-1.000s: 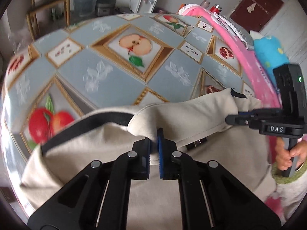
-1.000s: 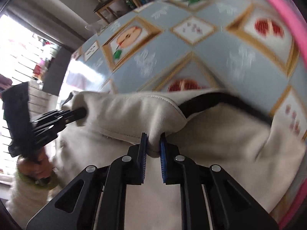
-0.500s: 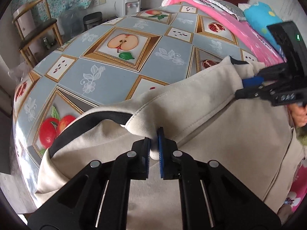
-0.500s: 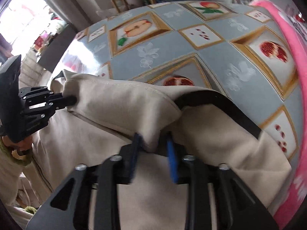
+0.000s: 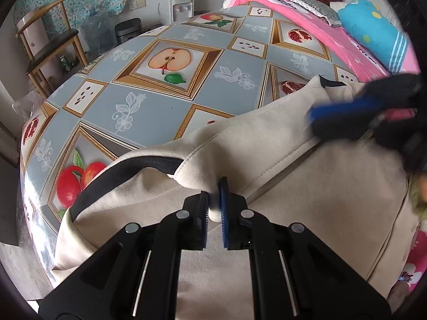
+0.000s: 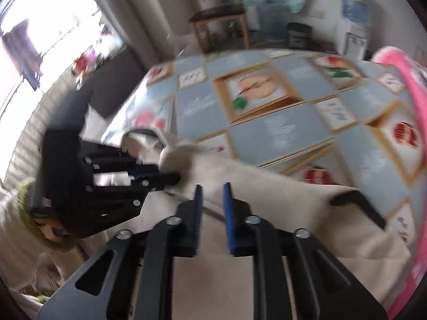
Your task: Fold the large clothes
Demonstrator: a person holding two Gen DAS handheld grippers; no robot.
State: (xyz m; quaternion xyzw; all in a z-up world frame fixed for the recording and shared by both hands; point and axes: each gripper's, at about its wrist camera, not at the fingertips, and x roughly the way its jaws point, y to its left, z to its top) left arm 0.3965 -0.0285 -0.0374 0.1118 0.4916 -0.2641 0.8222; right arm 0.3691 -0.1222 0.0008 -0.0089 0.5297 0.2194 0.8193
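Cloth: beige garment (image 5: 307,186) with a black band (image 5: 128,170) along one edge, spread over the near part of the table (image 5: 165,112), which wears a blue-grey cover printed with fruit.
Left gripper (image 5: 213,208): fingers clamped on a folded beige edge; a lump of cloth shows between the pads, the fold running up and right from there.
Right gripper (image 6: 212,210): jaws have just been closing, yet a small gap shows between the pads with nothing pinched in it; the garment lies below and ahead of the tips, not between them.
Left view only: the right gripper as a blurred black and blue shape at the right edge, above the fold; a pink blanket (image 5: 320,26) and blue pillow (image 5: 373,34) beyond the table.
Right view only: the left gripper from the side, its tips biting the fold's end, a green cuff (image 6: 26,197) behind it; a bright window (image 6: 48,26) to the left. This view is smeared.
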